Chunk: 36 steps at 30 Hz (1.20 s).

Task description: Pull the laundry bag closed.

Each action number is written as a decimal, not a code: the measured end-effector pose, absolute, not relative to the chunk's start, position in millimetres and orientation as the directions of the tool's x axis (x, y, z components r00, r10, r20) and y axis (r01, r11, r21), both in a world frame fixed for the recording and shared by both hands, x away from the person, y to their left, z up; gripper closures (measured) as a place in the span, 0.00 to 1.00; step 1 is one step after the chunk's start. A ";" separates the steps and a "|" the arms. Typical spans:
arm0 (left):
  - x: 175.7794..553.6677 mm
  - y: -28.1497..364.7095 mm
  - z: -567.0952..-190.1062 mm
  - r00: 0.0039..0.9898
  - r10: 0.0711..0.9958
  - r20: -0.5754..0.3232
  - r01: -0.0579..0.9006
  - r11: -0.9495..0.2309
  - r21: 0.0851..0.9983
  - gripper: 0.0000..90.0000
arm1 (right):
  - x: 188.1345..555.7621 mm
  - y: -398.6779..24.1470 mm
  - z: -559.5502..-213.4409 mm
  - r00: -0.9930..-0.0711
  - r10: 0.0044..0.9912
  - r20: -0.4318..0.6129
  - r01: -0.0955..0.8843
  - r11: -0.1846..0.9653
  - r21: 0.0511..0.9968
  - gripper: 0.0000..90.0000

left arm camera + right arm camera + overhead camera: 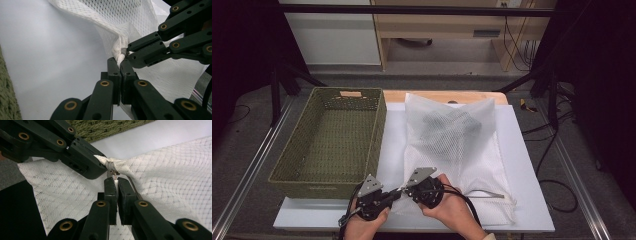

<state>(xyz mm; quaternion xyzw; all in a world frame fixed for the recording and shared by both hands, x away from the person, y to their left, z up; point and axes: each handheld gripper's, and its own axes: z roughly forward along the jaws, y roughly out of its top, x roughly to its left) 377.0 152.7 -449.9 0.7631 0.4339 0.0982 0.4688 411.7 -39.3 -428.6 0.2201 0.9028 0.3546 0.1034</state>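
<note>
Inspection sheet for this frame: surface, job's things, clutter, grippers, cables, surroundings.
Surface: white tabletop, on grey floor.
Job's things: white mesh laundry bag lying flat, dark item inside at its far end; small metal zipper pull at its near corner.
Clutter: green woven basket left of the bag, nothing seen inside.
Grippers: left gripper shut on bag fabric; right gripper shut at the zipper pull.
Cables: black cable trailing from the right gripper; floor cables at right.
Surroundings: wooden furniture behind, dark frame posts.
</note>
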 end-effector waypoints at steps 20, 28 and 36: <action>368.7 146.4 -441.8 0.611 0.768 -0.189 0.497 -0.187 0.847 1.00 | 416.7 -45.1 -418.7 -0.838 0.537 0.099 0.450 0.576 0.683 0.97; 367.0 142.5 -442.6 0.616 0.768 -0.172 0.493 -0.206 0.845 1.00 | 416.6 -47.1 -420.3 -0.821 0.556 0.127 0.486 0.564 0.668 0.97; 369.2 142.4 -445.1 0.630 0.762 -0.151 0.507 -0.256 0.823 1.00 | 415.8 -44.6 -422.8 -0.824 0.560 0.086 0.469 0.588 0.659 0.97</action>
